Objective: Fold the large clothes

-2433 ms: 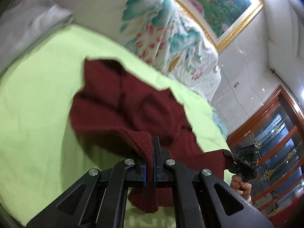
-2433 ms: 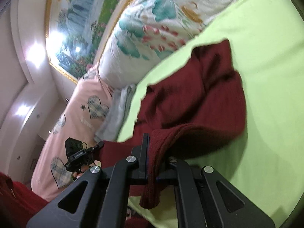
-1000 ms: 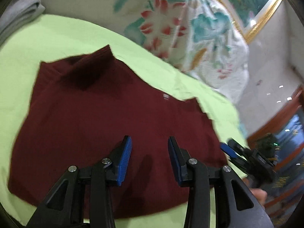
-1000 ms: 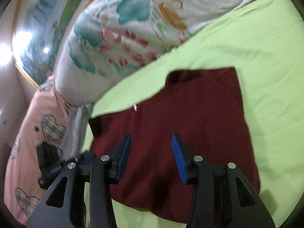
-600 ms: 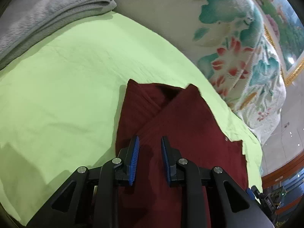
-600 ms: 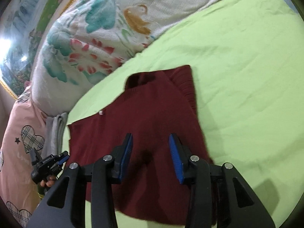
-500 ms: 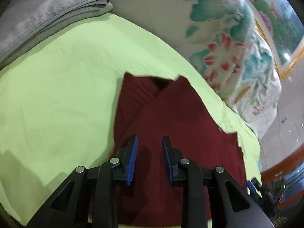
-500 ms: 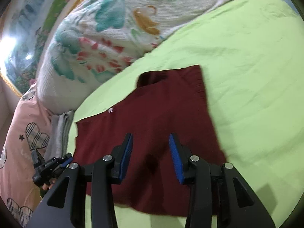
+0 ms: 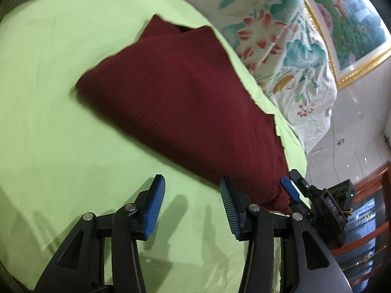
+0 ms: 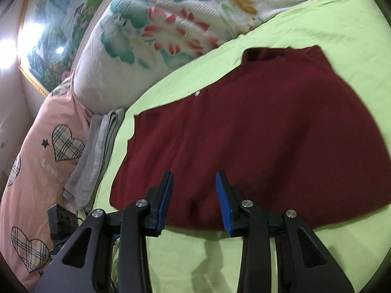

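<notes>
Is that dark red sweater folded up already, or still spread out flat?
Folded. The dark red sweater lies on the green sheet as one compact slab: no sleeve sticks out, and a layer overlaps at its far corner.

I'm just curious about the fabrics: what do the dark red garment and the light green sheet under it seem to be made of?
The dark red garment looks like a matte rib knit, maybe wool or acrylic: fine parallel ridges run along it. The light green sheet looks like a thin, smooth woven cloth, probably cotton or a blend: no sheen and soft, shallow creases.
</notes>
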`<state>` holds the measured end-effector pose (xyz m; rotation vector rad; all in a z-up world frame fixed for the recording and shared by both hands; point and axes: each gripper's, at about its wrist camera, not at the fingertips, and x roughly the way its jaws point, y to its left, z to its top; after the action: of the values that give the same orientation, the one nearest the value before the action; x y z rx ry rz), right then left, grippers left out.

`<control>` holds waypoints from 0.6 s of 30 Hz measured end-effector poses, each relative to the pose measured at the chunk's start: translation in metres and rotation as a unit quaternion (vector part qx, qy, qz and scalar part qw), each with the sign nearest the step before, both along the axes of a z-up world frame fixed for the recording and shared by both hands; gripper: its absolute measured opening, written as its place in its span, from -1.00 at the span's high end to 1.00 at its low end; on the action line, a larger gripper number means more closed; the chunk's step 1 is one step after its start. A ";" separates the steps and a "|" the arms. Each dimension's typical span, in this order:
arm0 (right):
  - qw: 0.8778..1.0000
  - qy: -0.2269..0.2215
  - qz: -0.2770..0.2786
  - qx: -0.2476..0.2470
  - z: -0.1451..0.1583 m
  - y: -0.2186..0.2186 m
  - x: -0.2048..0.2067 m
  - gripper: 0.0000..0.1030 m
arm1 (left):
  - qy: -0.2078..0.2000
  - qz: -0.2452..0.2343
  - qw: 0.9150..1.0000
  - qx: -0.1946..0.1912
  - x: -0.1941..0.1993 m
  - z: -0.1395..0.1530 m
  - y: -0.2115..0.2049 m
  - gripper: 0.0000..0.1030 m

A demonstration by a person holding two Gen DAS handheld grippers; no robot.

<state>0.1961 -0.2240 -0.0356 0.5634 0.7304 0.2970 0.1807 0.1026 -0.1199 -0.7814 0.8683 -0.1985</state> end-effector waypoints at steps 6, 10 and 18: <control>1.000 0.003 0.008 -0.023 0.003 0.015 0.005 0.29 | -0.002 0.018 1.000 -0.025 0.025 -0.005 0.002 -0.16; 0.999 0.006 0.009 -0.032 0.005 0.022 0.017 0.30 | -0.002 0.047 0.999 -0.027 0.047 -0.004 0.011 -0.15; 0.999 0.017 0.008 -0.049 0.005 0.037 0.069 0.57 | -0.010 0.084 0.996 -0.034 0.070 -0.007 0.026 -0.11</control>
<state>0.2649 -0.1873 -0.0302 0.4707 0.7780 0.2657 0.2503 0.1286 -0.1268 -0.9096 0.7748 -0.0863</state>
